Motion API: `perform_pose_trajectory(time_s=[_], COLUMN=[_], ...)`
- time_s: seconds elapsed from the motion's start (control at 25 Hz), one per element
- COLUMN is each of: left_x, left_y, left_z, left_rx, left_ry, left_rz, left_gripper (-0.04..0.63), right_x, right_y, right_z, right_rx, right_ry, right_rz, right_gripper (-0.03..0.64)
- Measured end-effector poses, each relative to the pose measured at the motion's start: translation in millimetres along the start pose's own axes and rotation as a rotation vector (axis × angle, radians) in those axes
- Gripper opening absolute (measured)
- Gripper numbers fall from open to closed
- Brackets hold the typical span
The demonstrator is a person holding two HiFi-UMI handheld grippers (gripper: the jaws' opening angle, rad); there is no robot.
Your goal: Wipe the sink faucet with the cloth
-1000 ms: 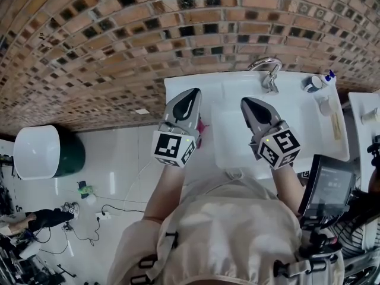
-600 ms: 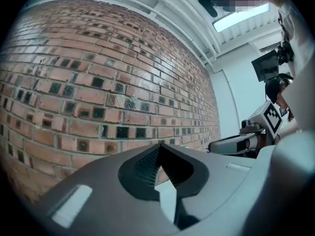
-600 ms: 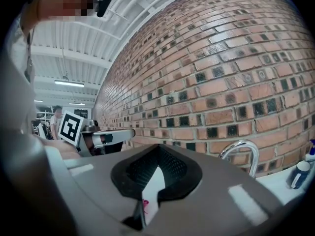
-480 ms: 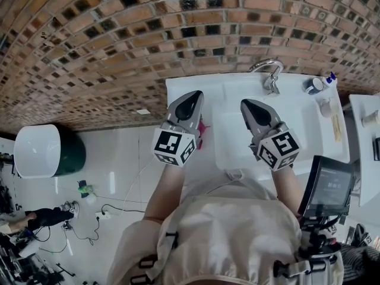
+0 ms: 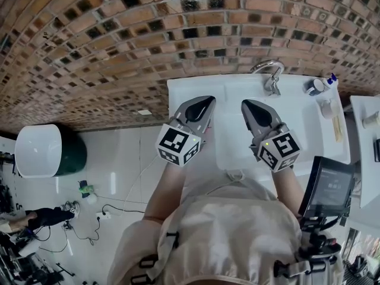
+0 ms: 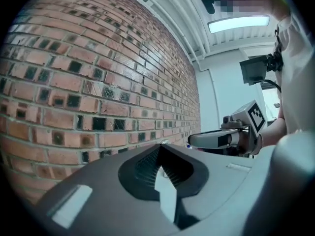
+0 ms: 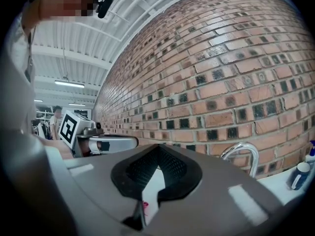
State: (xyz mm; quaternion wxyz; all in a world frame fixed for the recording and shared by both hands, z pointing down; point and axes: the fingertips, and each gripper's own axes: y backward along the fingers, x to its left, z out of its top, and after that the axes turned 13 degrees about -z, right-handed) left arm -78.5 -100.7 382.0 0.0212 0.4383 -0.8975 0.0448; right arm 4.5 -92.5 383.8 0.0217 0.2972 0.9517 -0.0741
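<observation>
Faucet (image 5: 271, 83): we see it upright at the sink's (image 5: 300, 120) far rim, against the brick wall (image 5: 119, 52), arched spout pointing left along the wall.
Right gripper (image 5: 248, 104): on the faucet's near side, a touch left, apart from it; jaws closed together, empty.
Left gripper (image 5: 205, 103): further left, over the sink's left part; jaws closed too, nothing held.
Cloth (image 7: 144, 206): only a pink sliver shows.

Left gripper (image 5: 205, 101) and right gripper (image 5: 248, 104): grey tapered shells, black ribbed recesses, black-on-white marker cube (image 5: 178, 144) at 6 o'clock. Operator wears beige top (image 5: 231, 230) with black buckles (image 5: 146, 262).
</observation>
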Motion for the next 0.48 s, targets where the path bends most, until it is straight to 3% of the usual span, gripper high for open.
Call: perform_pose_trajectory(time_s=[0.48], left_x=[8.8], left_y=[4.9], left_z=[-1.6], left_rx=[-0.014], left_ry=[0.019], left_rz=[0.042], left_gripper=[0.003], right_x=[-2.3], right_y=[0.1], right_z=[-0.3], right_rx=[-0.001], right_ry=[0.000], right_rz=[0.000], right_gripper=[-0.012])
